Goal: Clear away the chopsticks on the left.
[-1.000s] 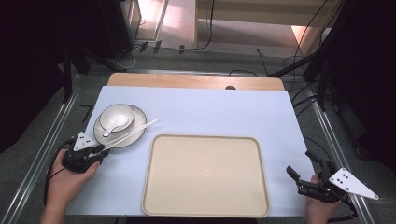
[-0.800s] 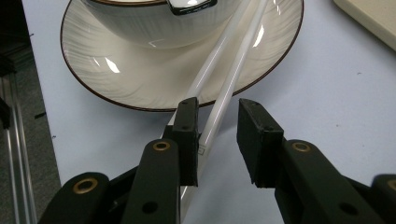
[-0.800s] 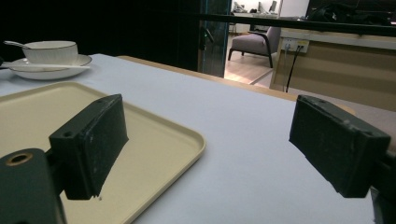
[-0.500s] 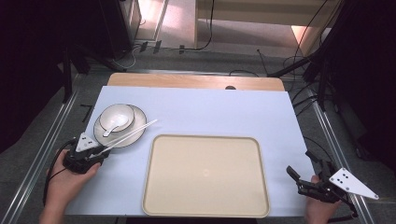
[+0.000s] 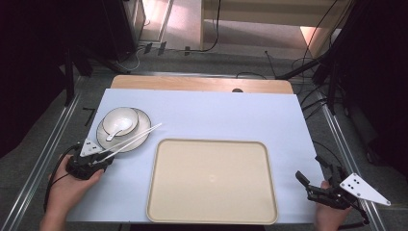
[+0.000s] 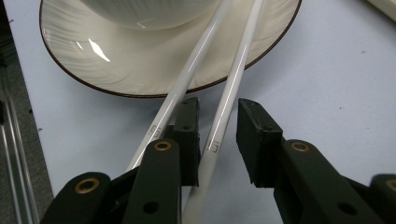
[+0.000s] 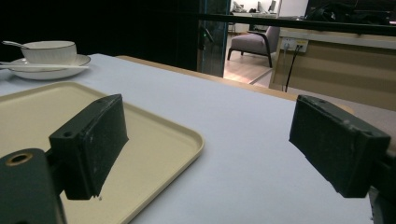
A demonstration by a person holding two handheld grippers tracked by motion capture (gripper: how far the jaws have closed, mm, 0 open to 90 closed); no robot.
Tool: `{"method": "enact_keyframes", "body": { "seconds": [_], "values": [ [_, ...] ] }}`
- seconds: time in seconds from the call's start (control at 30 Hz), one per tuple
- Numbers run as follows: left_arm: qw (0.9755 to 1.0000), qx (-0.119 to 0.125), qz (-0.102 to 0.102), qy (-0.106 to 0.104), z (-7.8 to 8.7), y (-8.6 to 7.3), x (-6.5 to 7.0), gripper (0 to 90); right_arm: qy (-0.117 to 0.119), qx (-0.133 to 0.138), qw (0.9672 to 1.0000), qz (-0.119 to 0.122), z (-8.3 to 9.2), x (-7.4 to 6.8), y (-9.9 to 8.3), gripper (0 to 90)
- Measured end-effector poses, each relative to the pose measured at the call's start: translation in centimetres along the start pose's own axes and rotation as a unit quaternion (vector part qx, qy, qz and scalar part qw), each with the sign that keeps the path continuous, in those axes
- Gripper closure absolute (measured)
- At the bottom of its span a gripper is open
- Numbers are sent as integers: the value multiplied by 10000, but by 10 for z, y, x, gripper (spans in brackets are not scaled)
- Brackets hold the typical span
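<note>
A white bowl [image 5: 120, 120] with a spoon [image 5: 114, 134] stands on a brown-rimmed plate [image 5: 140, 122] at the table's left. Two white chopsticks [image 5: 132, 138] lie across the plate's front rim. My left gripper [image 5: 103, 156] sits at their near ends. In the left gripper view, one chopstick [image 6: 233, 84] runs between the jaws of this gripper [image 6: 218, 111], against the left jaw with a gap to the right one. The other chopstick [image 6: 187, 79] passes outside the left jaw. My right gripper [image 5: 310, 169] rests at the table's right front corner, wide open [image 7: 205, 140] with nothing between its jaws.
A large beige tray [image 5: 211, 180] lies bare in the middle front of the pale blue table; its corner [image 7: 154, 149] reaches to just in front of the right gripper. A wooden strip [image 5: 202, 84] borders the far edge. Metal rails run along both sides.
</note>
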State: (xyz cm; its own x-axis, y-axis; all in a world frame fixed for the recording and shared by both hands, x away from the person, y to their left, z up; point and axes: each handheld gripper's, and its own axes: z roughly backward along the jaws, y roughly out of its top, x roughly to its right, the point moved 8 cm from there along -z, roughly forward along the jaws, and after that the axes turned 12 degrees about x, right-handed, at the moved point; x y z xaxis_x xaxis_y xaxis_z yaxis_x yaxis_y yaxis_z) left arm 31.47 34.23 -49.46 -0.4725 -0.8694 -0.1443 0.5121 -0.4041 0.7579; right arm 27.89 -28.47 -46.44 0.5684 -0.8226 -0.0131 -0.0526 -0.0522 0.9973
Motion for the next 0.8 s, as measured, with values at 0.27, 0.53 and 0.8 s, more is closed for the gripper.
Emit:
{"method": "enact_keyframes", "body": {
  "seconds": [0.27, 0.53, 0.8],
  "values": [
    [9997, 14, 69, -226, -1, -1, 3, 762, 2, -2, 10000, -5, 0, 0, 0, 118],
    [9957, 21, 32, -921, -2, 0, 17, 853, -25, -1, 10000, -13, 1, 1, 0, 117],
    [9936, 332, 28, -1081, 5, 17, 34, 854, -52, 15, 10000, -34, 2, 2, 0, 117]
  ]
}}
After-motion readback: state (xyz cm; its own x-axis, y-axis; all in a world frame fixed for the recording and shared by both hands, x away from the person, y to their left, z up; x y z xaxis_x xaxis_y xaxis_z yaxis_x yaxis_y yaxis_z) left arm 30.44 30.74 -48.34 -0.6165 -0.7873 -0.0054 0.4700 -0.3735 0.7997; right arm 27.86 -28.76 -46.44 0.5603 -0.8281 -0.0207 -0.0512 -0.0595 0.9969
